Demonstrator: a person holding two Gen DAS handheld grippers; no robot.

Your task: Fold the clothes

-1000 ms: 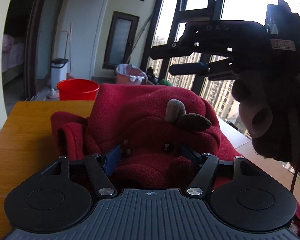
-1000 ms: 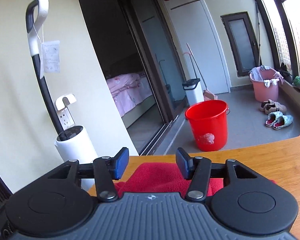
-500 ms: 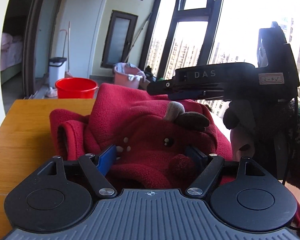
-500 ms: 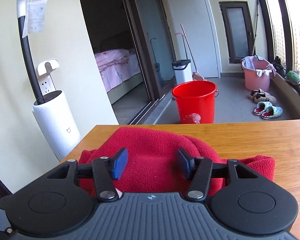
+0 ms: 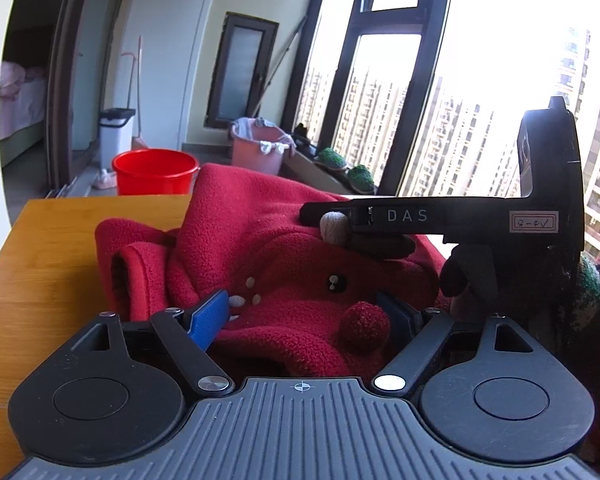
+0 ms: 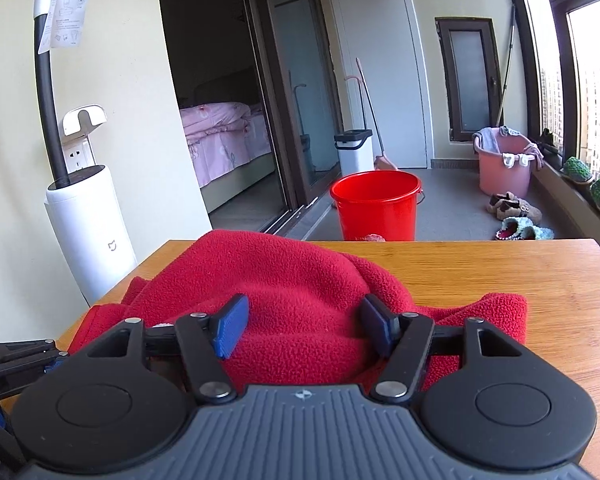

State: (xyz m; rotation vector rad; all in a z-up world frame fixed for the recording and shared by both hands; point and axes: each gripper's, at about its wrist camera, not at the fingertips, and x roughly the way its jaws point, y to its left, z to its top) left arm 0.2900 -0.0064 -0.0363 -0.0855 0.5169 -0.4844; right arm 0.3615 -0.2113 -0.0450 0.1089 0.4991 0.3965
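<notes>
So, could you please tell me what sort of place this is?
Probably an enclosed balcony of a high-rise flat: tall windows onto apartment towers, a red bucket, and a bed through the sliding door.

Right tool (image 5: pixel 320 216) hides the fleece's (image 5: pixel 260 240) antler

A crumpled red fleece garment (image 6: pixel 292 292) lies directly on the wooden table (image 6: pixel 500 272).
</notes>
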